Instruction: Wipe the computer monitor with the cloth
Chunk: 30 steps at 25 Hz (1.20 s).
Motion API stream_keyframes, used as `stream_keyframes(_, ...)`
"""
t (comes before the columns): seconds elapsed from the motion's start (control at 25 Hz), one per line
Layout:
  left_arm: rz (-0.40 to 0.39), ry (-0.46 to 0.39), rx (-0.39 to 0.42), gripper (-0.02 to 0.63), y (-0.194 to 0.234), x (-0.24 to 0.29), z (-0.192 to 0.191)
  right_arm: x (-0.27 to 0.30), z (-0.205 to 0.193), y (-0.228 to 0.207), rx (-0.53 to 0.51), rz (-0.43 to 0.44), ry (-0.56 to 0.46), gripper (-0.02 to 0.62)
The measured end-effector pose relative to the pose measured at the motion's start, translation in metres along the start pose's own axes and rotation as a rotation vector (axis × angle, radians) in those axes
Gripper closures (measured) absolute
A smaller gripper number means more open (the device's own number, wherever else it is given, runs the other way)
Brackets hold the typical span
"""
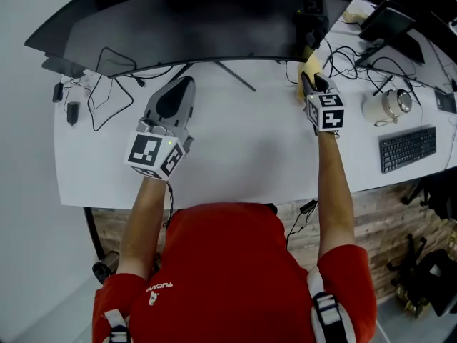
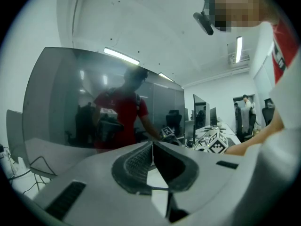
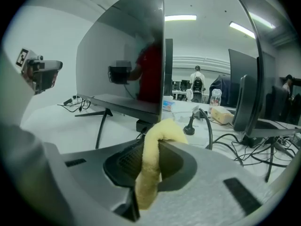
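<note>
A wide dark curved monitor (image 1: 171,27) stands at the back of the white desk (image 1: 243,148); its screen (image 2: 94,102) fills the left gripper view and its right edge (image 3: 150,65) shows in the right gripper view. My right gripper (image 1: 312,79) is shut on a yellow cloth (image 1: 310,67) near the monitor's right end, and the cloth (image 3: 153,159) hangs folded between the jaws. My left gripper (image 1: 177,91) hovers above the desk in front of the screen, shut with nothing in it (image 2: 151,147).
The monitor's thin stand legs (image 1: 232,73) spread on the desk between the grippers. Cables (image 1: 107,84) and adapters lie at the left. A keyboard (image 1: 407,148), a round white device (image 1: 389,106), more cables and a second screen (image 1: 389,27) sit at the right.
</note>
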<state>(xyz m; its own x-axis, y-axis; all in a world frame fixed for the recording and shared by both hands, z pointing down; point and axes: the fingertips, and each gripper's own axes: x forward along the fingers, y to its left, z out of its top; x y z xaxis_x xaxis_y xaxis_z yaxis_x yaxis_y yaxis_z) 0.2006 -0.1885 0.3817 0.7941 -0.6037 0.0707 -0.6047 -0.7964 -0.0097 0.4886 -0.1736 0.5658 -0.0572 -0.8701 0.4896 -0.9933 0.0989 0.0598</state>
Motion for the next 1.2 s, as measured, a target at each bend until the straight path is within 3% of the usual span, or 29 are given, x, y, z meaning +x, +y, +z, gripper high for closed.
stream_keyframes(1.2, 0.077, 0.010, -0.033, 0.595, 0.076, -0.063, -0.012, 0.037, 0.038, 0.097, -0.071, 0.051, -0.071, 0.535)
